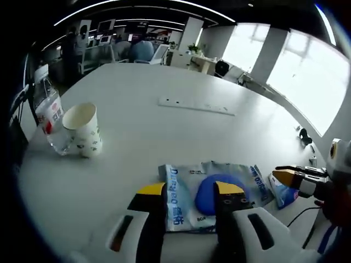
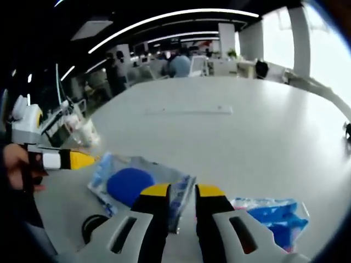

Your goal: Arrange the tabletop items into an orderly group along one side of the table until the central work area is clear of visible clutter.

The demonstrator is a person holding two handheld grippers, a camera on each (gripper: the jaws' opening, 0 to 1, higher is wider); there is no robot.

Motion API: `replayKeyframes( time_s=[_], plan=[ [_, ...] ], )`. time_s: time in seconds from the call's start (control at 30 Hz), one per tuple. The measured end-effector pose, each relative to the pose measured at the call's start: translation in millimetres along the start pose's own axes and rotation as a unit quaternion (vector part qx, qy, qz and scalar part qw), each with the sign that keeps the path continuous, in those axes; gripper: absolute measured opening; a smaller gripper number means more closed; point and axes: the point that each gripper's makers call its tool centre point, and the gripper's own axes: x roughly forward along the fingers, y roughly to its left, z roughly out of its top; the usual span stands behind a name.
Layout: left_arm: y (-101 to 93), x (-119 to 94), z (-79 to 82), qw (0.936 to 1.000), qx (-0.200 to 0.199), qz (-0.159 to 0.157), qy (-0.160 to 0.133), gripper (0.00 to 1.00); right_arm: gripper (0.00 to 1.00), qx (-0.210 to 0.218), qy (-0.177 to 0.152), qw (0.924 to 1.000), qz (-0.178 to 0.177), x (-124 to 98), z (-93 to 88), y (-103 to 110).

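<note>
A clear packet (image 1: 186, 183) printed in blue, with a round blue pad (image 1: 207, 193) inside, lies flat on the white table (image 1: 164, 137). My left gripper (image 1: 190, 189) hangs open just above it, one jaw on each side of the pad. My right gripper (image 1: 286, 177) comes in from the right, by a small blue packet (image 1: 282, 194). In the right gripper view my right gripper (image 2: 184, 190) has its jaws a narrow gap apart over the clear packet's (image 2: 137, 181) near corner; the blue packet (image 2: 274, 216) lies just to its right. The left gripper (image 2: 71, 160) enters from the left.
A paper cup (image 1: 82, 130) and a plastic water bottle (image 1: 48, 112) stand together near the table's left edge, seen too as the cup (image 2: 85, 131). A flat white strip (image 1: 196, 106) lies mid-table. Black cables (image 1: 304, 134) sit at the right edge. Office desks and chairs stand beyond.
</note>
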Motion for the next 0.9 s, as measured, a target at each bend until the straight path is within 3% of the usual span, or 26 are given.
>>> replayKeyframes(
  time_s=[0.37,0.9],
  plan=[
    [14.3,5,-18.8,0.9996,-0.017,0.012,0.019,0.33,0.15,0.015,0.011,0.9998,-0.002,0,-12.0,-1],
    [15.9,11,-27.5,0.9993,-0.019,0.011,0.031,0.33,0.15,0.036,0.024,0.9991,-0.002,2,-23.6,2]
  ],
)
